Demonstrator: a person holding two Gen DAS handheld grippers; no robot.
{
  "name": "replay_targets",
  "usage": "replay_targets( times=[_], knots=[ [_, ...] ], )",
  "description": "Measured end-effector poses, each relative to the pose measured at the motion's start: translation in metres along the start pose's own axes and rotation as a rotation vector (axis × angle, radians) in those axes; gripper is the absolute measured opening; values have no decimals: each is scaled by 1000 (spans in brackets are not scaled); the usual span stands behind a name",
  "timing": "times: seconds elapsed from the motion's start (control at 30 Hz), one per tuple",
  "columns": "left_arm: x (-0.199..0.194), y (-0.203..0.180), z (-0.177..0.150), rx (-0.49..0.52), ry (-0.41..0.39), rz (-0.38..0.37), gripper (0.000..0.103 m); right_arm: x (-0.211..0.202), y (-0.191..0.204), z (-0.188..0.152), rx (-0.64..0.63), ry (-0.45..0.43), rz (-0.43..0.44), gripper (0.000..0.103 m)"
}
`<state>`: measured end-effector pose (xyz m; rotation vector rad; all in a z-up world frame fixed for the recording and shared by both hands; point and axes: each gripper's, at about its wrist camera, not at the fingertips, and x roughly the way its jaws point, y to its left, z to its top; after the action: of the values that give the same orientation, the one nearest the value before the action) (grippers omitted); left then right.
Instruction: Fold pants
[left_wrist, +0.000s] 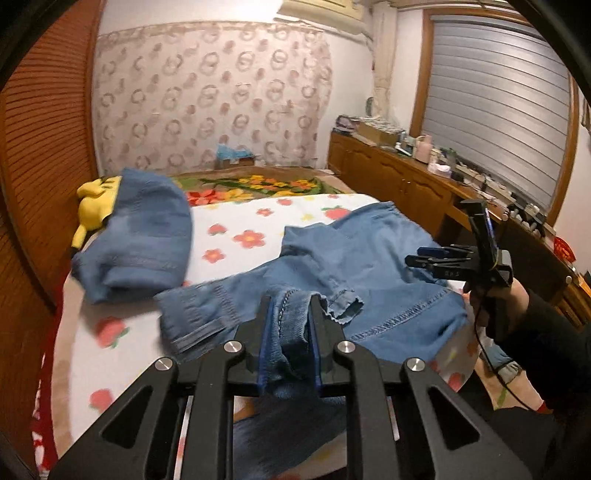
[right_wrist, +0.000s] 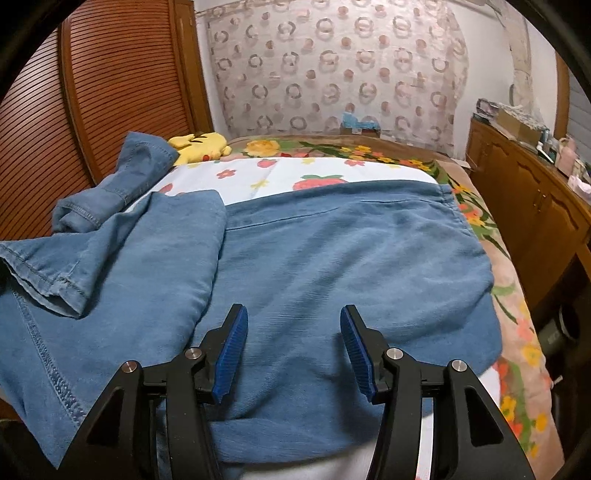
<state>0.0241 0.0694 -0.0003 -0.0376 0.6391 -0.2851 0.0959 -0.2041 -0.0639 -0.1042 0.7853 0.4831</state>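
Left gripper (left_wrist: 290, 314), bottom centre of its view: blue pads clamped on a bunched fold of the denim pants (left_wrist: 369, 258). Pants lie spread over the flowered sheet (left_wrist: 236, 221) across mid-frame. Right gripper (right_wrist: 293, 332), bottom centre of its own view: jaws apart, nothing pinched, denim flat beneath. A second blue garment (left_wrist: 144, 236) lies at left, beside a yellow plush toy (left_wrist: 92, 206).

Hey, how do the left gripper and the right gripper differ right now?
The left gripper is shut on a bunched fold of the blue pants; the right gripper stands open with nothing between its pads. The left one has cloth lifted off the bed, while the right one hangs over pants lying flat. Both have black arms and blue ribbed pads.
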Motion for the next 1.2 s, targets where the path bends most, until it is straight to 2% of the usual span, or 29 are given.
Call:
replay_targets(
  times=[0.2, 0.27, 0.37, 0.4, 0.43, 0.6, 0.8, 0.93, 1.07, 1.2],
  knots=[
    [13, 16, -17, -41, 64, 54, 19, 10, 7, -1, -40, 13, 36, 54],
    [16, 21, -18, -55, 76, 71, 22, 11, 8, -2, -50, 16, 42, 54],
    [14, 27, -16, -78, 65, 67, 36, 9, 5, -2, -44, 15, 66, 54],
    [14, 28, -15, -81, 60, 66, 46, 8, 4, -3, -45, 11, 71, 54],
    [13, 30, -15, -80, 56, 63, 51, 7, 3, -3, -45, 8, 75, 54],
    [24, 19, -2, -44, 47, 44, 52, 12, 1, -9, -42, 11, 85, 54],
    [47, -17, 15, 49, 46, -8, 52, 14, -8, -11, -23, 10, 86, 54],
    [77, -34, 19, 79, 106, -43, 52, 12, -7, -15, -32, -2, 73, 54],
    [116, -41, 14, 95, 197, -33, 52, 11, 1, -19, -39, -5, 70, 54],
    [139, -46, 3, 107, 262, -26, 52, 13, 4, -17, -34, -3, 76, 54]
  ],
)
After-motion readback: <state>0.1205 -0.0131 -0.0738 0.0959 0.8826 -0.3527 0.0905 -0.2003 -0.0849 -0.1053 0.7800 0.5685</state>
